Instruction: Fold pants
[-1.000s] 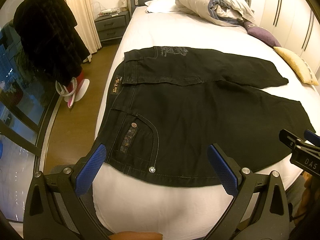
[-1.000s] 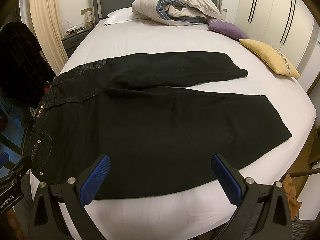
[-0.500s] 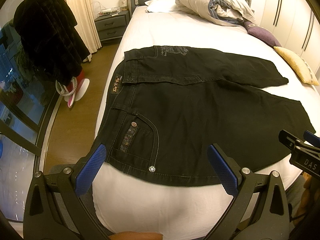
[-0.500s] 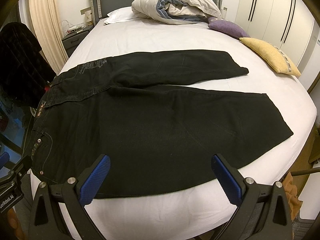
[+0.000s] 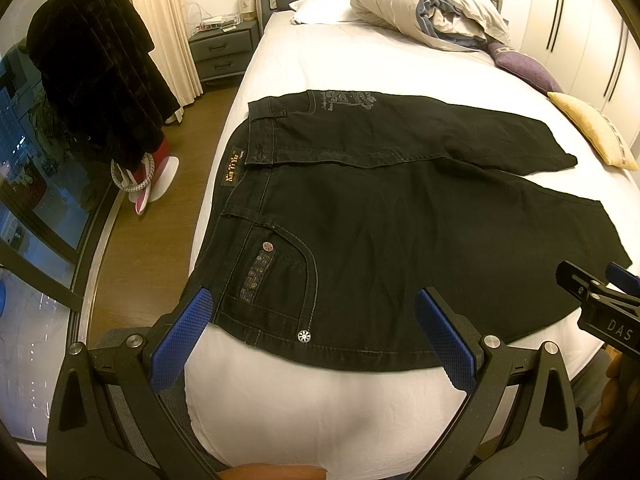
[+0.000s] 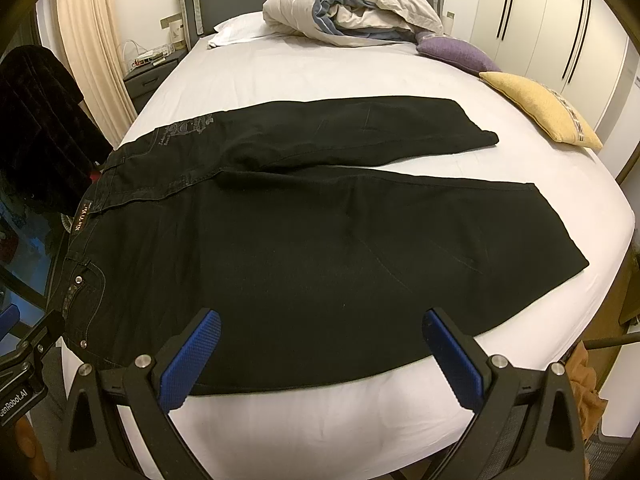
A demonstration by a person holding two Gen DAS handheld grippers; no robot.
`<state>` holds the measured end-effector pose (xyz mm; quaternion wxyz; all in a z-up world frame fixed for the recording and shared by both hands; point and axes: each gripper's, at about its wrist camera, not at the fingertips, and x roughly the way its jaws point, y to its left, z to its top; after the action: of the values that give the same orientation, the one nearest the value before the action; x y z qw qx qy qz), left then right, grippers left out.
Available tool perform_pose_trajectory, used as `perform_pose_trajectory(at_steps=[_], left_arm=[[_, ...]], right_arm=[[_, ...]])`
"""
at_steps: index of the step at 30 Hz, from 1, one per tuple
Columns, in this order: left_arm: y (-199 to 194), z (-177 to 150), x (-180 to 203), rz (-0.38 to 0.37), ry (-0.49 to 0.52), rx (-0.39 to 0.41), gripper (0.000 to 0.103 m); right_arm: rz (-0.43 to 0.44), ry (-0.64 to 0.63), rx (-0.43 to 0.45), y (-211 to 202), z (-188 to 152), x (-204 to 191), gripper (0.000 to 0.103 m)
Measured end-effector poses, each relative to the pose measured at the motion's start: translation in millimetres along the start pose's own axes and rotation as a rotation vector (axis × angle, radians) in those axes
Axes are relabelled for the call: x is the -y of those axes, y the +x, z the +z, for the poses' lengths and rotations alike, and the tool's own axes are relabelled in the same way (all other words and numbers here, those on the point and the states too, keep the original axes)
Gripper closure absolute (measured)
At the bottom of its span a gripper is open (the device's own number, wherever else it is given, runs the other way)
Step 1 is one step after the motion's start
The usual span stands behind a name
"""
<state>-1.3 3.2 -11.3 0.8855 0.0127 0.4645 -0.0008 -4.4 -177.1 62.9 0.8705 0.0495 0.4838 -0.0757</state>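
Note:
Black jeans (image 5: 400, 224) lie flat across the white bed (image 5: 320, 400), waistband at the left, both legs spread toward the right; they also show in the right wrist view (image 6: 320, 248). The near leg's edge runs along the bed's front edge. My left gripper (image 5: 316, 332) is open and empty, hovering over the near hip pocket and side seam. My right gripper (image 6: 322, 354) is open and empty, hovering over the near leg's front edge. The right gripper's tip shows at the right of the left wrist view (image 5: 600, 300).
A bundled duvet (image 6: 352, 12) and white pillow lie at the headboard. Purple (image 6: 456, 54) and yellow (image 6: 540, 108) cushions sit at the bed's far right. A dark coat (image 5: 96, 92) hangs left of the bed above wooden floor. A nightstand (image 5: 224, 54) stands by the headboard.
Both grippers have edged slightly forward and downward toward the jeans. The jeans have not moved.

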Motion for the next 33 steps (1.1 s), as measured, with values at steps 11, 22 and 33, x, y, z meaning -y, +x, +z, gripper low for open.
perform_pose_trajectory(at_steps=[11, 22, 33], left_arm=[[4.0, -3.2, -1.0, 0.0, -0.002, -0.003, 0.0], [6.1, -5.8, 0.0, -0.001, -0.003, -0.008, 0.0], [6.7, -2.1, -0.3, -0.015, -0.004, -0.019, 0.0]], right_arm=[[0.003, 0.013, -0.004, 0.8, -3.0, 1.3, 0.0], [0.005, 0.016, -0.011, 1.9, -4.4, 2.1, 0.0], [0.013, 0.014, -0.019, 5.0, -4.5, 2.6, 0.0]])
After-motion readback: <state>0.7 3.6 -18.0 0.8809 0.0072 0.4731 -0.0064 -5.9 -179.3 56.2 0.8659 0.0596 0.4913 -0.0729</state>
